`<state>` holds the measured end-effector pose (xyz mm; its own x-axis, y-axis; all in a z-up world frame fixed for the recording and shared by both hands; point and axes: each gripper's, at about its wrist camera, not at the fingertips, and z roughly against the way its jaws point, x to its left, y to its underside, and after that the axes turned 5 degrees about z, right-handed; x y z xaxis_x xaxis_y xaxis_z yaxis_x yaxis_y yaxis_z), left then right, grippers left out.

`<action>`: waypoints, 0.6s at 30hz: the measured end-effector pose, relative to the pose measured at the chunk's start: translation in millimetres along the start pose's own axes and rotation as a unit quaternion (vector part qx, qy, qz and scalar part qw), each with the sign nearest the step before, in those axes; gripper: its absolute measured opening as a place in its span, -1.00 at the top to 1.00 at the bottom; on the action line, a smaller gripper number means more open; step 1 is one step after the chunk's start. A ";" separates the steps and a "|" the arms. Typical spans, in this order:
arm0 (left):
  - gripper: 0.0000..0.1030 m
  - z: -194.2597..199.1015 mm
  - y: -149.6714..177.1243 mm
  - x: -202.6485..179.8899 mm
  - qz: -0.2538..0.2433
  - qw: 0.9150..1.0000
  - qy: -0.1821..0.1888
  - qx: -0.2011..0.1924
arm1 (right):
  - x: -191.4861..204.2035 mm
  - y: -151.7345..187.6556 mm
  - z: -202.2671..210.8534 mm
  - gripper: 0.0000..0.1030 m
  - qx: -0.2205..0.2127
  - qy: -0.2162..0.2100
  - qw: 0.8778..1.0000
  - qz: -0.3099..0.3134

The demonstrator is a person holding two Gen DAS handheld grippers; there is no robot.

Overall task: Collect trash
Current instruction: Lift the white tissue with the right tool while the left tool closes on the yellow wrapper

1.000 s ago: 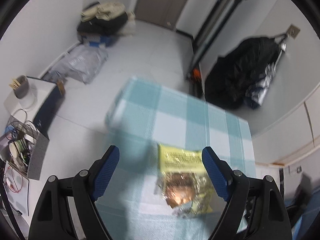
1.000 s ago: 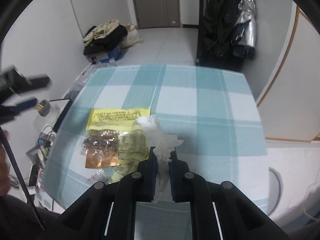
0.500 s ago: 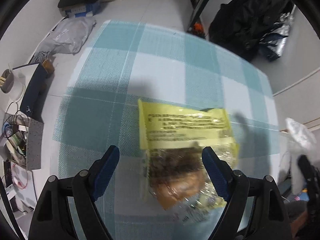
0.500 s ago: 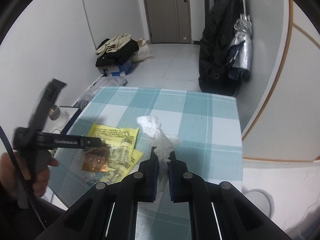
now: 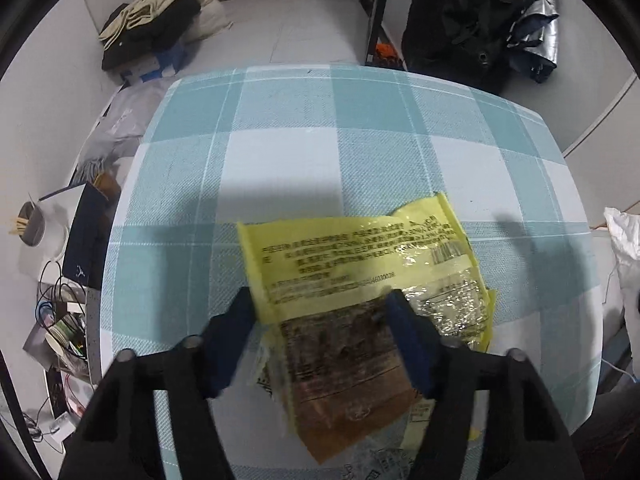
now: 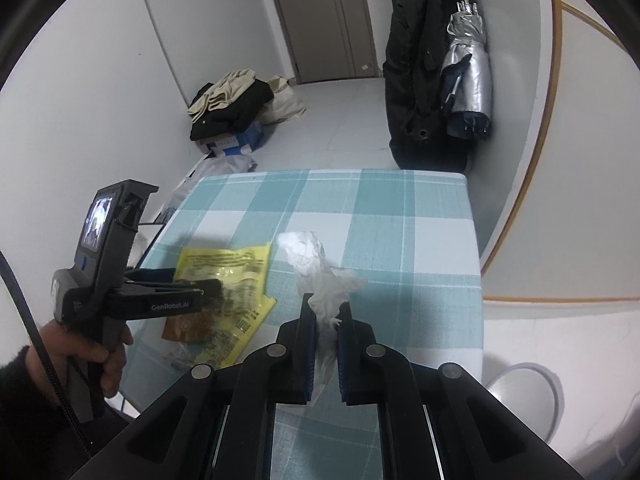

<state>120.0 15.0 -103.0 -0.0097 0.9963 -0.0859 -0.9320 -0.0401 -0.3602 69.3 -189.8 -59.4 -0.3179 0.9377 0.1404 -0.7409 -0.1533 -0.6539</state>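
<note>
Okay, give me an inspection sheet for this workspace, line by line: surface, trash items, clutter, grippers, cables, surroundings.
Surface: checked tablecloth, teal and white.
Job's things: yellow wrapper and brown wrapper lying overlapped; white tissue lifted.
Clutter: nothing seen elsewhere on the cloth.
Grippers: left gripper closing, wrappers between its fingers; right gripper shut on the tissue.
Cables: tangled wires beside the table.
Surroundings: clothes pile, black coat, folded umbrella, door.

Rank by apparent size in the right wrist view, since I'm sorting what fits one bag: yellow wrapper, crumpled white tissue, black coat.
1. black coat, though farthest away
2. yellow wrapper
3. crumpled white tissue; nearer the camera, so ranks two and three are uncertain.
</note>
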 end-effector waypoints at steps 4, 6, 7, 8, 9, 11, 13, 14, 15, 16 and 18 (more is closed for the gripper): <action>0.69 8.7 -1.3 6.2 0.011 1.000 0.006 -0.016 | -3.2 1.9 1.5 0.85 -0.001 -0.001 1.000 -0.007; 0.79 11.7 -2.3 8.9 0.015 1.000 0.014 -0.017 | -4.9 2.7 2.0 0.85 -0.002 0.003 1.000 -0.011; 0.81 14.2 -1.9 10.1 0.018 0.999 0.013 -0.023 | -5.7 3.5 1.9 0.85 -0.002 0.004 1.000 -0.013; 0.88 13.1 -1.7 7.5 0.018 0.999 0.017 -0.024 | -6.4 4.2 1.6 0.85 -0.002 0.007 1.000 -0.013; 0.92 13.8 -0.7 8.1 0.018 0.999 0.023 -0.022 | -7.3 4.7 0.9 0.85 -0.001 0.009 1.000 -0.014; 0.94 15.4 -0.4 5.7 0.024 0.999 0.030 -0.027 | -8.9 6.8 -0.7 0.85 0.002 0.013 1.000 -0.017; 0.95 21.0 -0.4 4.6 0.038 0.998 0.050 -0.031 | -9.9 8.6 -2.0 0.85 0.004 0.017 1.000 -0.020; 0.96 24.4 -0.9 5.6 0.044 0.997 0.058 -0.035 | -10.2 9.5 -2.0 0.85 0.004 0.020 1.000 -0.020; 0.96 25.4 -5.3 6.5 0.049 0.996 0.066 -0.041 | -9.9 10.2 -1.8 0.85 0.003 0.022 1.000 -0.020; 0.96 31.3 -6.1 5.8 0.055 0.994 0.076 -0.050 | -9.5 10.9 -1.5 0.85 0.002 0.024 1.000 -0.019; 0.96 38.5 -9.9 7.2 0.060 0.992 0.094 -0.059 | -7.4 11.4 -0.3 0.85 0.001 0.025 1.000 -0.016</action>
<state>115.2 25.5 -64.3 -0.0408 0.9522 -0.3026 -0.8792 -0.1781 -0.4419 63.3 -198.4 -68.1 -0.2642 0.9566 0.1229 -0.7509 -0.1241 -0.6487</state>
